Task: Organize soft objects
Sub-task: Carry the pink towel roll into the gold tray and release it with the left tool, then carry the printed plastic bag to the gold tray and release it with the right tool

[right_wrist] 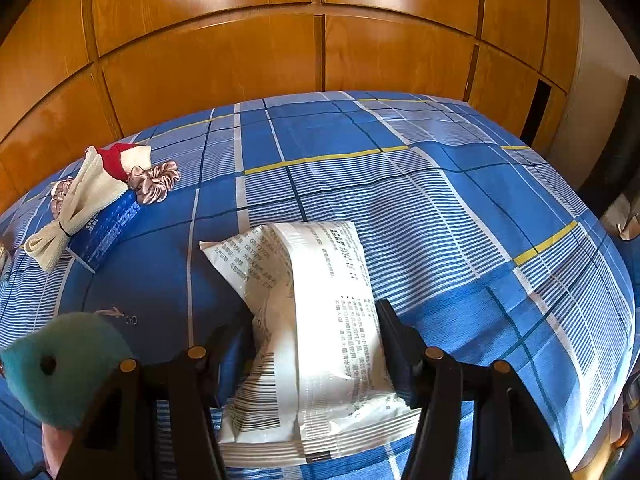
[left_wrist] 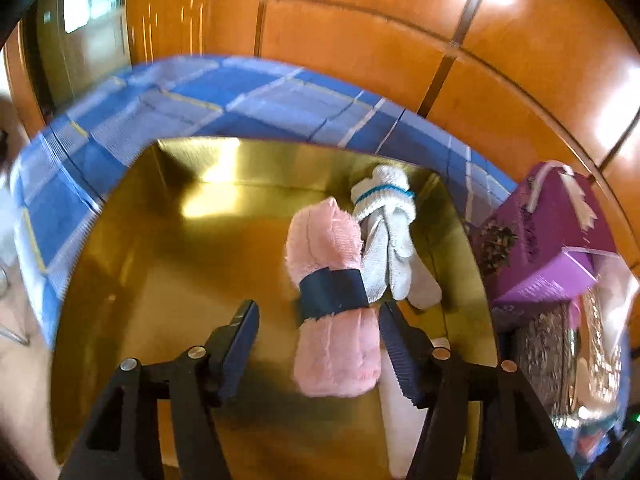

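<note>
In the left wrist view a rolled pink towel (left_wrist: 334, 300) with a dark blue band lies in a gold box (left_wrist: 168, 264), beside bundled white socks (left_wrist: 386, 232). My left gripper (left_wrist: 316, 320) is open, its right finger next to the towel, not gripping it. In the right wrist view my right gripper (right_wrist: 316, 332) is open around a white printed soft packet (right_wrist: 312, 320) lying on the blue plaid bed sheet (right_wrist: 440, 200); whether the fingers touch it is unclear.
A purple carton (left_wrist: 552, 240) and a shiny packet (left_wrist: 560, 360) stand right of the gold box. On the bed's far left lie a cream cloth bundle (right_wrist: 80, 208), pink scrunchies (right_wrist: 156, 182), a blue pack (right_wrist: 112, 228) and a teal plush (right_wrist: 68, 364). Wooden wardrobe doors (right_wrist: 320, 40) stand behind.
</note>
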Action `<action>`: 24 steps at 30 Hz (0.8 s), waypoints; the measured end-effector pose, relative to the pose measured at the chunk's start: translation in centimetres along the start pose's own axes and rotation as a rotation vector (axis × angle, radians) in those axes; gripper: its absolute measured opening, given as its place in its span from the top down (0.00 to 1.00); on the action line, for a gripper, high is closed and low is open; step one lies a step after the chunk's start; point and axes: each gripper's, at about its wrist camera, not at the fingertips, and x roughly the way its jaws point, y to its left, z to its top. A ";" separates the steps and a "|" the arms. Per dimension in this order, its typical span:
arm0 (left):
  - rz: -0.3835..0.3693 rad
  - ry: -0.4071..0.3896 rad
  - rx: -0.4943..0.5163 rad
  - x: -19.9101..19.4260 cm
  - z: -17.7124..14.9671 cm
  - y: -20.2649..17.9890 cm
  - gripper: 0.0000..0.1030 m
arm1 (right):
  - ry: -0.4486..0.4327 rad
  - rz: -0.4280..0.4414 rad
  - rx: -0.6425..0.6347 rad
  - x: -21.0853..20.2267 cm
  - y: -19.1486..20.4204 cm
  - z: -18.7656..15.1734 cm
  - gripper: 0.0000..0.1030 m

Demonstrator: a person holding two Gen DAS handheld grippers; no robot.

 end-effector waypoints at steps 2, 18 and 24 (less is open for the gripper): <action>0.008 -0.026 0.019 -0.7 -0.3 -0.3 0.39 | 0.003 -0.001 -0.001 0.0 0.0 0.0 0.42; -0.050 -0.082 0.160 -5.2 -3.6 -2.4 0.37 | 0.178 -0.015 -0.056 -0.6 2.1 5.2 0.48; -0.049 -0.114 0.185 -6.2 -4.0 -2.3 0.34 | 0.109 0.049 -0.125 -3.7 6.2 8.5 0.48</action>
